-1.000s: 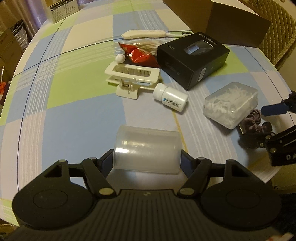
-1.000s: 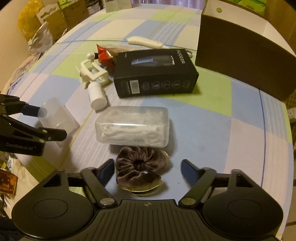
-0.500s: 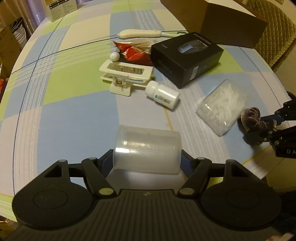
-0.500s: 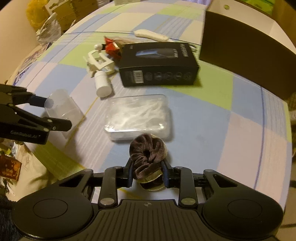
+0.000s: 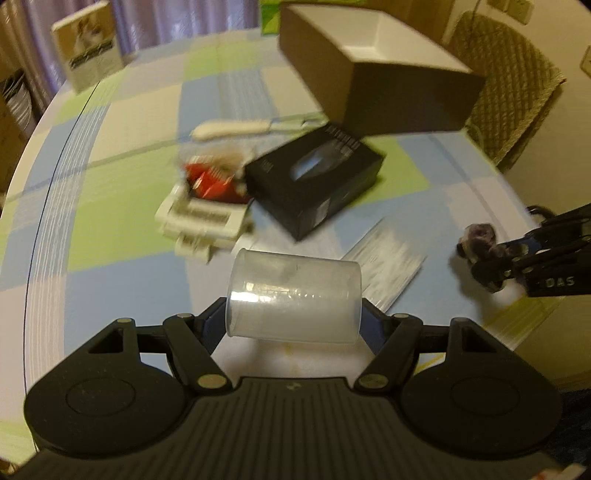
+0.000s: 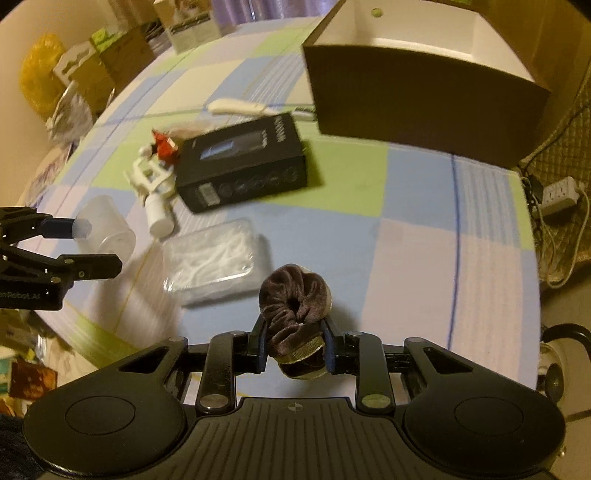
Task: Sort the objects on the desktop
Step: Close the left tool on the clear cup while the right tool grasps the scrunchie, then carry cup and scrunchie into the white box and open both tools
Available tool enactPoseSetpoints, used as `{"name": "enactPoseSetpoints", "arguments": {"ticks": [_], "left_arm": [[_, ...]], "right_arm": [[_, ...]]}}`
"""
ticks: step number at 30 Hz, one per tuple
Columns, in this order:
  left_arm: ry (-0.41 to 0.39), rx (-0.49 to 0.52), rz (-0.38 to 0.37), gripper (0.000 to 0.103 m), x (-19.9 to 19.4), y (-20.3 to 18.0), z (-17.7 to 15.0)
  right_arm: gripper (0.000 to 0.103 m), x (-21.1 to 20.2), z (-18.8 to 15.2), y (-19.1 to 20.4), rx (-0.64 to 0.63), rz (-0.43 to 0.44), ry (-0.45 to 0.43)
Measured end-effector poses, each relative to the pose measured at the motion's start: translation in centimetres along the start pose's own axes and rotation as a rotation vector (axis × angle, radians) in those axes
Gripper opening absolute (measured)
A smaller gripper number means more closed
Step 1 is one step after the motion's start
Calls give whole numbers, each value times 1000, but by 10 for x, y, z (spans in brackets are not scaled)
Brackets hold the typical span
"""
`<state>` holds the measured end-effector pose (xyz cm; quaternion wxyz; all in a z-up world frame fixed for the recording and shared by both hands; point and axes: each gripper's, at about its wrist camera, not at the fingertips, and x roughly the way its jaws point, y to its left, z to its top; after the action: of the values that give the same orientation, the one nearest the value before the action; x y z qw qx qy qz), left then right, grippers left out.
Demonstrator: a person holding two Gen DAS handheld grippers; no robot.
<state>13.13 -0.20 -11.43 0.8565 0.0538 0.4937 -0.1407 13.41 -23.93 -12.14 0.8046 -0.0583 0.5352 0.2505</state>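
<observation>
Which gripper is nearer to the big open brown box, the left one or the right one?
Right. The right gripper, holding the scrunchie, sits on the brown box side; the left gripper, holding the cup, is beyond the clutter.

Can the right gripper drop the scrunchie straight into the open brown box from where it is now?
Probably yes. The right gripper holds the scrunchie lifted off the table, the brown box is open on top, and only bare tablecloth lies between them.

Someone's home, prob. a dining room: round table w/ a blue, green & white checked cloth (image 6: 413, 206), a quilted beige chair (image 5: 517, 92) beside it, purple curtains (image 5: 177, 18) behind, white power strip (image 6: 559, 195) on the floor.
</observation>
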Motion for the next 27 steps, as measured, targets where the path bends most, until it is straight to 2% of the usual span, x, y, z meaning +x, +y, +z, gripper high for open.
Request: {"name": "enactPoseSetpoints", "arguments": {"ticks": [13,21,27], "left_arm": [[-121,136,-94,70,3,-59,82],[-187,188,-127,70,19,-87,146],[-225,197,-141,70,34,-100,192]], "right_arm": [[26,-38,40,-57,67,-1,-114],[26,-62,90,-95,55,-22,-222],[26,-68,134,-113,-6,-52,-281]]}}
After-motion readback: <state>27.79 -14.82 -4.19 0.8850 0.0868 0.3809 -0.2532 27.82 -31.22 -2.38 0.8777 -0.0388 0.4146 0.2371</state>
